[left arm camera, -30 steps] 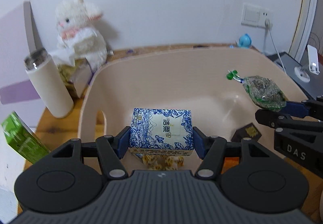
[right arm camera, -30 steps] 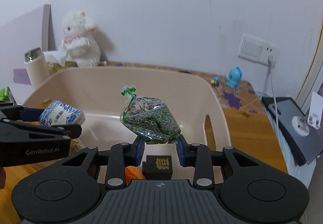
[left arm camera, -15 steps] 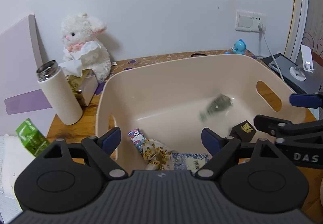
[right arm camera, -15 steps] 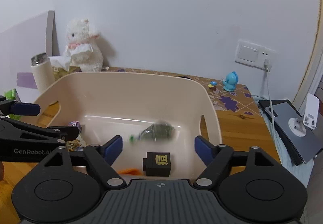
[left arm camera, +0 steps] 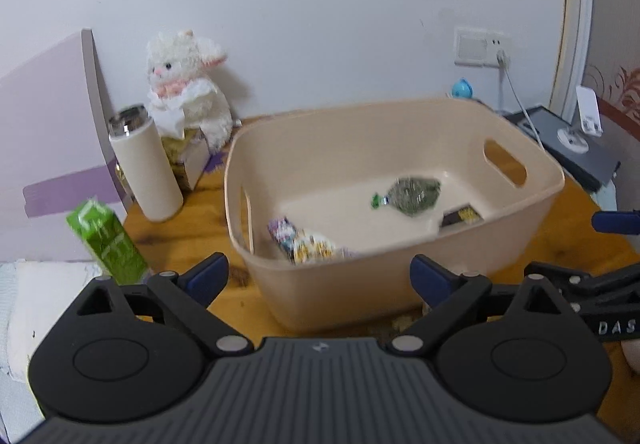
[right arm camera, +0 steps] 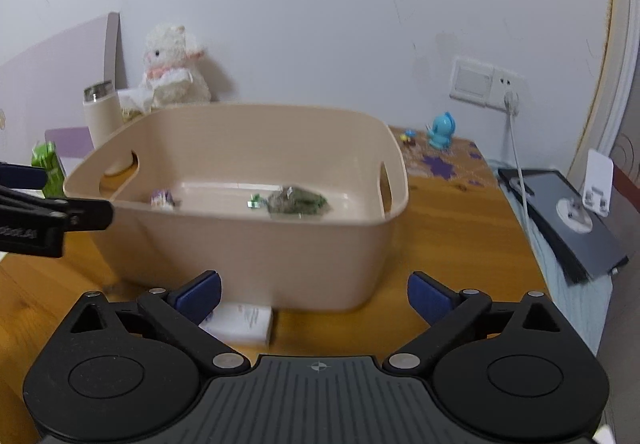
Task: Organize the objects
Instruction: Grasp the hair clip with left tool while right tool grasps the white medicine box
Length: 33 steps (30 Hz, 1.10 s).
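A beige plastic bin (left arm camera: 400,268) (right arm camera: 248,244) stands on the wooden table. Inside lie a clear bag of green leaves (left arm camera: 414,194) (right arm camera: 296,201), a black box with gold print (left arm camera: 460,215), and patterned packets (left arm camera: 304,242) at the near left. My left gripper (left arm camera: 318,276) is open and empty, in front of the bin's near wall. My right gripper (right arm camera: 314,294) is open and empty, also in front of the bin. A small white box (right arm camera: 240,322) lies on the table by the right gripper's left finger.
A white bottle (left arm camera: 144,164), a plush lamb (left arm camera: 186,84) on a tissue box, and a green carton (left arm camera: 106,240) stand left of the bin. A blue toy (right arm camera: 440,130), a wall socket with cable (right arm camera: 508,100) and a dark device (right arm camera: 572,220) are to the right.
Both grippers opened and let go: the blue tissue pack and the bag of leaves dropped into the bin. Both grippers then pulled back and up, away from the bin.
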Each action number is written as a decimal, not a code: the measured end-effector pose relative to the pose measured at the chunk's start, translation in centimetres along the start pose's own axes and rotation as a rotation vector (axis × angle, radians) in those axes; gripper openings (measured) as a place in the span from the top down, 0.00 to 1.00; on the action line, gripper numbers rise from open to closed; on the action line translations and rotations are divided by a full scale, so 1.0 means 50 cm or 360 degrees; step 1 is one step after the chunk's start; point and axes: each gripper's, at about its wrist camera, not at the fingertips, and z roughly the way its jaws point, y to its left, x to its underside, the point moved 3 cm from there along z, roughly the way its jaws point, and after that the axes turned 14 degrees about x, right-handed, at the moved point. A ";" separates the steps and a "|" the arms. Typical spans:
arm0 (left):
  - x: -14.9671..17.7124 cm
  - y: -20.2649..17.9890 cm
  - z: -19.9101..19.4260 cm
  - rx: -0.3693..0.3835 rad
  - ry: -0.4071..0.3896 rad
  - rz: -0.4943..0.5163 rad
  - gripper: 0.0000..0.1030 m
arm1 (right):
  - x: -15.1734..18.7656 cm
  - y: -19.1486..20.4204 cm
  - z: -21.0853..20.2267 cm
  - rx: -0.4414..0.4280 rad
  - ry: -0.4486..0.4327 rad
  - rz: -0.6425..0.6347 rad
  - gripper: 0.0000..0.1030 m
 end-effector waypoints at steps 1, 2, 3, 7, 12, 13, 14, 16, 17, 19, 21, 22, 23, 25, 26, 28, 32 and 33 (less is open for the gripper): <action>0.011 0.000 0.002 0.0001 0.0012 -0.0004 0.05 | 0.010 0.001 0.003 0.0003 0.0017 -0.0003 0.02; 0.022 0.001 0.005 -0.0001 0.0025 -0.0010 0.05 | 0.020 0.002 0.007 0.0005 0.0033 -0.0008 0.02; 0.032 0.002 0.010 -0.0003 0.0042 -0.0019 0.05 | 0.030 0.004 0.012 0.0011 0.0052 -0.0016 0.02; 0.065 0.010 0.035 0.0017 0.0104 -0.0076 0.05 | 0.059 0.008 0.032 0.0031 0.0104 -0.0032 0.02; 0.099 0.014 0.074 0.0058 0.0143 -0.0137 0.05 | 0.084 0.013 0.059 0.0034 0.0159 -0.0043 0.02; 0.104 0.014 0.081 0.0067 0.0152 -0.0150 0.05 | 0.087 0.013 0.064 0.0034 0.0167 -0.0047 0.02; 0.107 0.013 0.089 0.0072 0.0164 -0.0162 0.05 | 0.091 0.014 0.069 0.0033 0.0175 -0.0049 0.02; 0.111 0.009 0.104 0.0059 0.0189 -0.0167 0.05 | 0.094 0.016 0.077 0.0032 0.0184 -0.0051 0.02; 0.111 0.005 0.111 0.0051 0.0195 -0.0159 0.05 | 0.096 0.016 0.080 0.0029 0.0187 -0.0050 0.02; 0.111 -0.003 0.120 0.0053 0.0197 -0.0142 0.05 | 0.098 0.019 0.085 0.0026 0.0195 -0.0053 0.02; 0.111 -0.013 0.128 0.0068 0.0197 -0.0129 0.05 | 0.100 0.022 0.090 0.0027 0.0200 -0.0064 0.02; 0.110 -0.017 0.132 0.0072 0.0195 -0.0127 0.05 | 0.101 0.024 0.094 0.0029 0.0202 -0.0072 0.02; 0.110 -0.022 0.136 0.0076 0.0191 -0.0127 0.05 | 0.100 0.024 0.098 0.0030 0.0203 -0.0076 0.02; 0.108 -0.028 0.145 0.0091 0.0186 -0.0133 0.05 | 0.102 0.028 0.102 0.0028 0.0208 -0.0083 0.02; 0.108 -0.031 0.150 0.0098 0.0186 -0.0135 0.05 | 0.102 0.029 0.103 0.0026 0.0209 -0.0085 0.02; 0.109 -0.036 0.166 0.0086 0.0192 -0.0110 0.05 | 0.103 0.033 0.107 0.0026 0.0216 -0.0090 0.02; 0.120 -0.028 0.195 0.0019 0.0220 -0.0090 0.05 | 0.107 0.036 0.114 0.0021 0.0222 -0.0097 0.02; 0.123 -0.023 0.195 0.0033 0.0206 -0.0112 0.05 | 0.107 0.038 0.116 0.0017 0.0224 -0.0097 0.02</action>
